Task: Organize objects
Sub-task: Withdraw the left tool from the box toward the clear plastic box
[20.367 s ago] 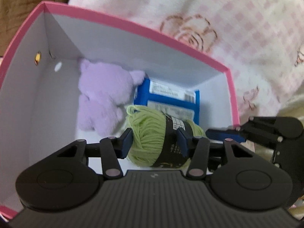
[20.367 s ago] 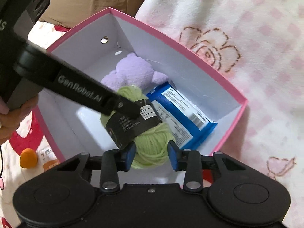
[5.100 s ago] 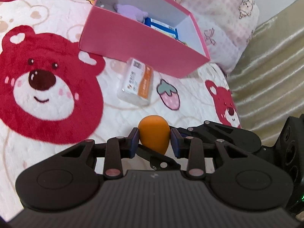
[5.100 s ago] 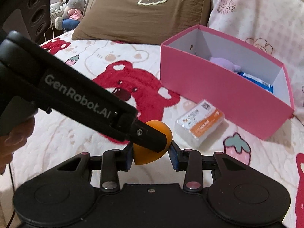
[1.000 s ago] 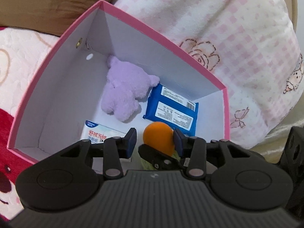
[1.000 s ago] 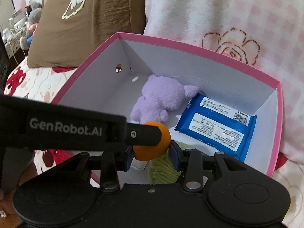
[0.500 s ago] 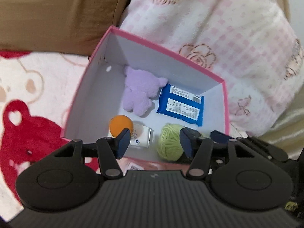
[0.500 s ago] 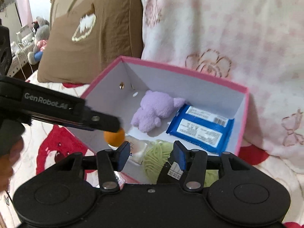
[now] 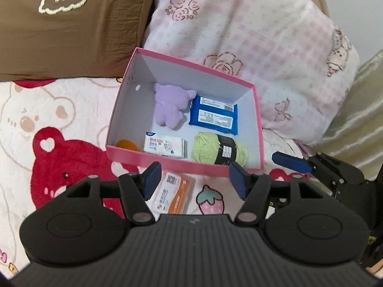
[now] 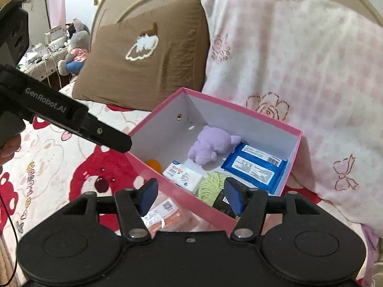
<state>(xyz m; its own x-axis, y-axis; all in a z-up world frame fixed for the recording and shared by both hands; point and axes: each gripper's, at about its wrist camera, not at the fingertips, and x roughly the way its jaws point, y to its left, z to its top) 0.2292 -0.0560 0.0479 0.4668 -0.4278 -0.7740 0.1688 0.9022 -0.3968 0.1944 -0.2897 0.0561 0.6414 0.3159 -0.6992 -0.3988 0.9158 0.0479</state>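
Observation:
A pink box (image 9: 182, 165) with white inside sits on the bed. It holds a purple plush (image 9: 171, 106), a blue wipes pack (image 9: 213, 118), a green yarn ball (image 9: 219, 150), a white tissue pack (image 9: 164, 146) and an orange ball (image 9: 126, 143) in its near left corner. An orange-and-white packet (image 9: 173, 197) lies on the blanket in front of the box. My left gripper (image 9: 195, 181) is open and empty above the packet. My right gripper (image 10: 189, 197) is open and empty above the box's near wall (image 10: 182, 203).
A brown pillow (image 9: 71, 24) and a pink checked pillow (image 9: 251, 35) lie behind the box. The red bear blanket (image 9: 59, 162) spreads to the left. A shiny beige cover (image 9: 359, 110) is at the right. The right gripper's blue fingertip (image 9: 290, 163) shows in the left wrist view.
Both grippers have pulled back and up from the box. Both stand empty and wider open. The orange ball stays in the box's near left corner.

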